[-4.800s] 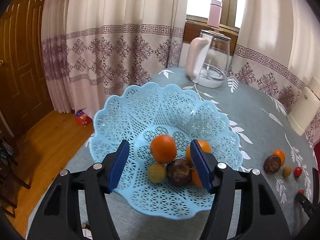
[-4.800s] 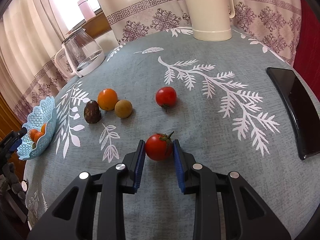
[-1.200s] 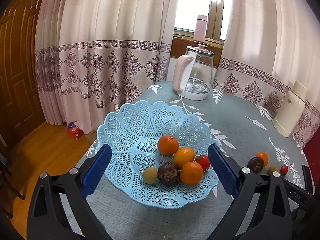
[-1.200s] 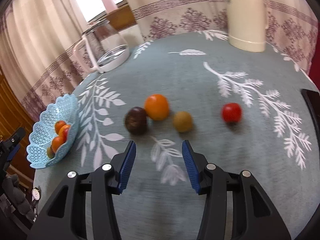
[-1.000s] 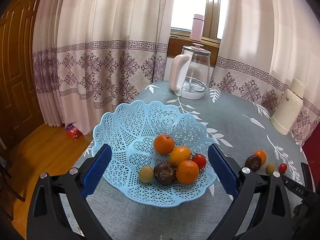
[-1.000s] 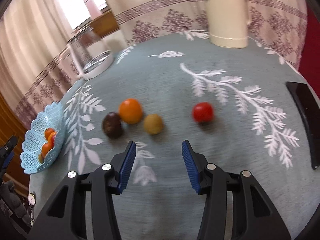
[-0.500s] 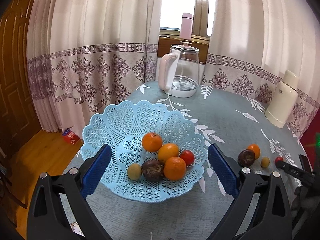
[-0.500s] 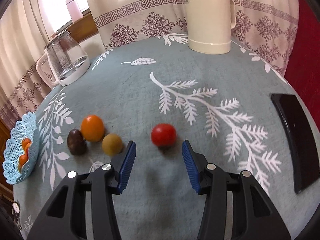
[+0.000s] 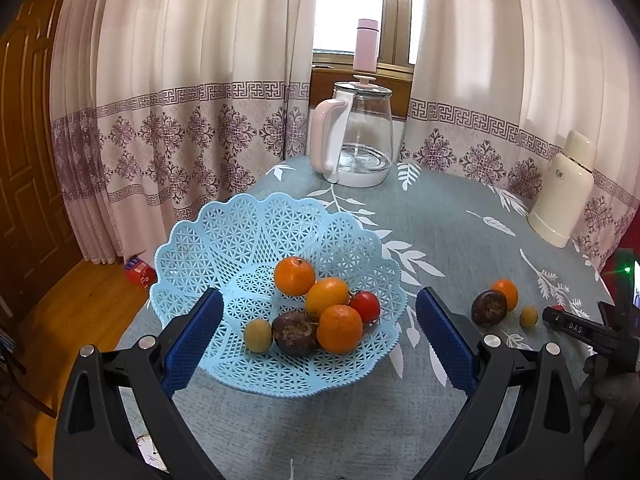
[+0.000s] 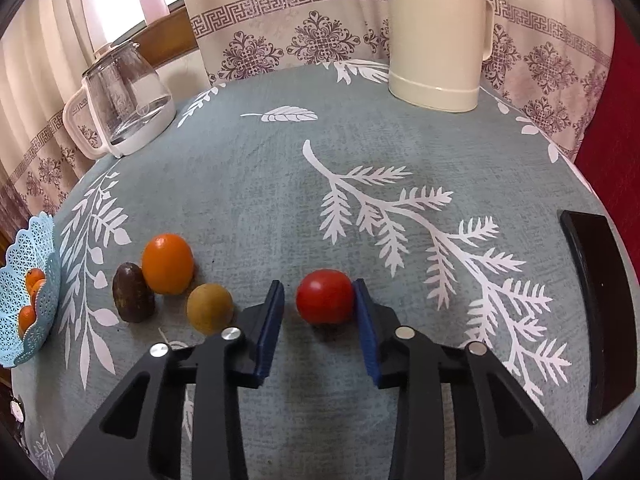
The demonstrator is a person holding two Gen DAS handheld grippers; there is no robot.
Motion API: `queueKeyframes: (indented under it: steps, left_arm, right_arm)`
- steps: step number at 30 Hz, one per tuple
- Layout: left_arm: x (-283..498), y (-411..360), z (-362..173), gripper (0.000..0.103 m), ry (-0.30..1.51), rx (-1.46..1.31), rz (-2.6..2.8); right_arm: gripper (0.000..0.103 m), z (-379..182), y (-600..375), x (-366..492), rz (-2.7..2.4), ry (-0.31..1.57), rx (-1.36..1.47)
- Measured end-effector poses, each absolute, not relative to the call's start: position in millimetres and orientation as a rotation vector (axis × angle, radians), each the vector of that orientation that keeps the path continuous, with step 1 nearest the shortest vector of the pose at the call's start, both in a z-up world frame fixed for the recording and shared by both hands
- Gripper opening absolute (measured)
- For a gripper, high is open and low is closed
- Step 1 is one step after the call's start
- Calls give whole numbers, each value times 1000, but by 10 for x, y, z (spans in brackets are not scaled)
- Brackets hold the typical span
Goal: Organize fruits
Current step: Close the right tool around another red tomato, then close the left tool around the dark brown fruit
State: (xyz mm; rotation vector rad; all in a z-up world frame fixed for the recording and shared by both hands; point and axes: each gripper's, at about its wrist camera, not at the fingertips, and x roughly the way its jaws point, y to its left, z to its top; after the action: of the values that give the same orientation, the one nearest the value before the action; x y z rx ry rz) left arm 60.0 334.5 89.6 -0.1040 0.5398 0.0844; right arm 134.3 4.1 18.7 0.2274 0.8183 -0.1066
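A light blue lattice basket (image 9: 192, 248) holds three oranges, a red tomato (image 9: 366, 306), a dark passion fruit and a small yellow-green fruit. My left gripper (image 9: 318, 304) hovers just in front of it, open wide and holding nothing. On the tablecloth, a second red tomato (image 10: 325, 296) sits between the fingers of my right gripper (image 10: 318, 290), which is open. The right pad touches the tomato and a gap remains at the left pad. Left of it lie a small brownish fruit (image 10: 209, 308), an orange (image 10: 168, 263) and a passion fruit (image 10: 133, 298).
A glass kettle (image 9: 360, 136) stands at the back of the round table and a cream thermos jug (image 10: 438, 36) at the far right. A black phone (image 10: 600, 312) lies near the right edge. The basket sits close to the table's left edge, above the wooden floor.
My right gripper has swung from the fruit cluster to the lone tomato, come down around it, and its jaws have narrowed. The left gripper drifted slightly, still open at the basket.
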Motion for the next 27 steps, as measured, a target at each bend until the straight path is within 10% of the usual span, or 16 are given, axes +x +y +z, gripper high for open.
queueKeyframes:
  steps: [27]
  left_arm:
    - [814, 2304, 850, 98, 573, 31, -78]
  right_arm:
    - [28, 242, -129, 1084, -57, 752, 301]
